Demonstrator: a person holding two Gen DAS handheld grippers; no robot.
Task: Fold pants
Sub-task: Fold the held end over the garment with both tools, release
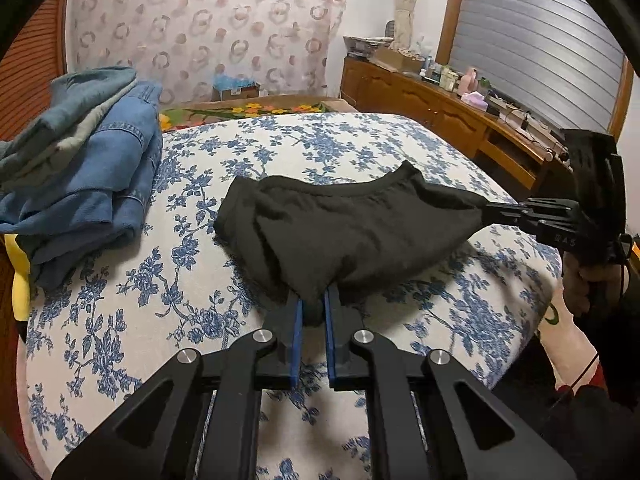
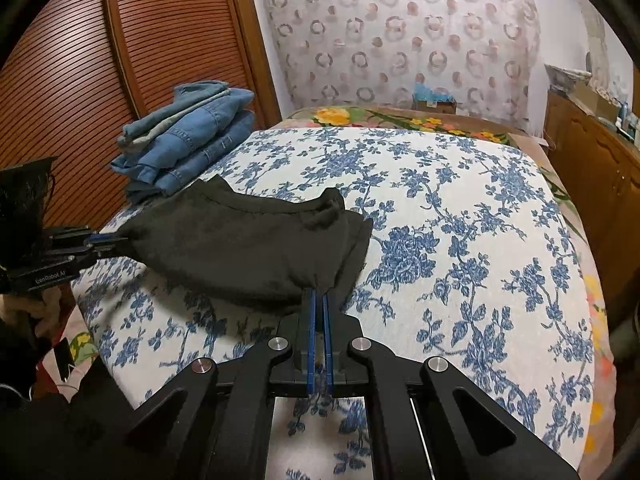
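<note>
Black pants [image 1: 340, 224] hang bunched between my two grippers, just above a bed with a blue floral cover [image 1: 360, 144]. My left gripper [image 1: 314, 300] is shut on the near edge of the fabric, and it also shows at the left of the right wrist view [image 2: 114, 238]. My right gripper [image 2: 320, 294] is shut on the other end of the pants [image 2: 240, 240], and it shows at the right of the left wrist view [image 1: 486, 212]. The far fold of the pants rests on the cover.
A stack of folded blue jeans [image 1: 92, 168] lies on the bed's left side, also seen in the right wrist view [image 2: 188, 136]. A wooden slatted wardrobe [image 2: 80, 60] stands to the left. A wooden sideboard with clutter [image 1: 440, 96] runs along the right.
</note>
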